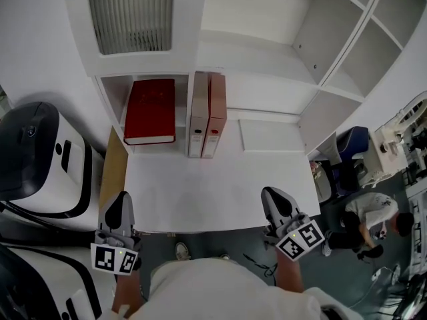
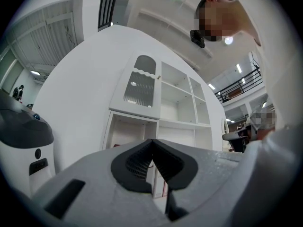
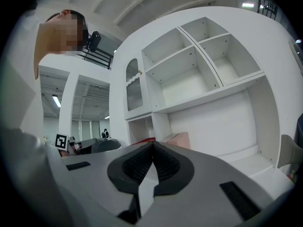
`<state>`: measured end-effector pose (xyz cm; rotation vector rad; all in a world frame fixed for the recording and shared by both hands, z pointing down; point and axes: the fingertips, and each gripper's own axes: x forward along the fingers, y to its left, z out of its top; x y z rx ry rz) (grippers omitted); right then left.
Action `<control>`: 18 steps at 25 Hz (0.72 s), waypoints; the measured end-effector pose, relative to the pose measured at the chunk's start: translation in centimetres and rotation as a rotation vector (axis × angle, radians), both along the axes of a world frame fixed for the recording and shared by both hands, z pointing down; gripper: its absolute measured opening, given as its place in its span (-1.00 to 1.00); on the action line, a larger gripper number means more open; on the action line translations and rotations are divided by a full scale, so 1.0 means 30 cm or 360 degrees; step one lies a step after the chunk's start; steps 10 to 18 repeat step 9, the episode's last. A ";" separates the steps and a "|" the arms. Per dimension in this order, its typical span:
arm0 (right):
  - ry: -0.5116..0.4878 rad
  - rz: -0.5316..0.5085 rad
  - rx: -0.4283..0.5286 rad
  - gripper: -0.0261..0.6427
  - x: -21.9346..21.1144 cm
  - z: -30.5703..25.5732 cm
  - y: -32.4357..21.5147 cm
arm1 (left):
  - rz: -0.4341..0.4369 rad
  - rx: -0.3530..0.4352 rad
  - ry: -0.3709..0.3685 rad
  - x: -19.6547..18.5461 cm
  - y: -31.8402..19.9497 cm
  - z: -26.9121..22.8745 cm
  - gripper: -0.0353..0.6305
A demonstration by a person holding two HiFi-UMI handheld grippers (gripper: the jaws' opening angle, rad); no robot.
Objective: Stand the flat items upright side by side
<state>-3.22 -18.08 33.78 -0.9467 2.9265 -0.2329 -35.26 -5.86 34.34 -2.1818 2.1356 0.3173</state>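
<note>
A red book [image 1: 150, 112] shows its broad cover and looks to lie flat in the left compartment of the white shelf unit. Right of it, a beige binder [image 1: 198, 115] and a pink binder [image 1: 215, 115] stand upright side by side, touching. My left gripper [image 1: 121, 207] is at the front left corner of the white tabletop [image 1: 213, 185], shut with nothing in it. At the front right edge my right gripper [image 1: 275, 201] is also shut and empty. Both are well short of the books. The right gripper view shows the pink binder [image 3: 178, 138] beyond the closed jaws.
A cabinet with a ribbed glass door [image 1: 130, 12] sits above the books, and open shelves [image 1: 347, 39] rise at the right. A white and black machine [image 1: 40, 159] stands at the left. A person [image 1: 370, 212] crouches on the floor at the right, near a blue chair [image 1: 351, 145].
</note>
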 end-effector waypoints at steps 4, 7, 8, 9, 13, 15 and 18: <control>0.0005 0.0012 0.0015 -0.92 -0.026 0.006 -0.009 | 0.0021 -0.0005 -0.0006 -0.024 -0.023 0.009 -0.85; 0.0011 0.0026 0.0010 -0.92 -0.047 0.013 -0.017 | 0.0034 -0.0014 -0.0006 -0.044 -0.042 0.014 -0.85; 0.0011 0.0030 0.0008 -0.92 -0.054 0.015 -0.019 | 0.0040 -0.0016 -0.0004 -0.050 -0.048 0.015 -0.85; 0.0012 0.0034 0.0007 -0.92 -0.062 0.018 -0.022 | 0.0047 -0.0018 -0.0002 -0.056 -0.055 0.017 -0.85; 0.0012 0.0034 0.0007 -0.92 -0.062 0.018 -0.022 | 0.0047 -0.0018 -0.0002 -0.056 -0.055 0.017 -0.85; 0.0012 0.0034 0.0007 -0.92 -0.062 0.018 -0.022 | 0.0047 -0.0018 -0.0002 -0.056 -0.055 0.017 -0.85; 0.0012 0.0034 0.0007 -0.92 -0.062 0.018 -0.022 | 0.0047 -0.0018 -0.0002 -0.056 -0.055 0.017 -0.85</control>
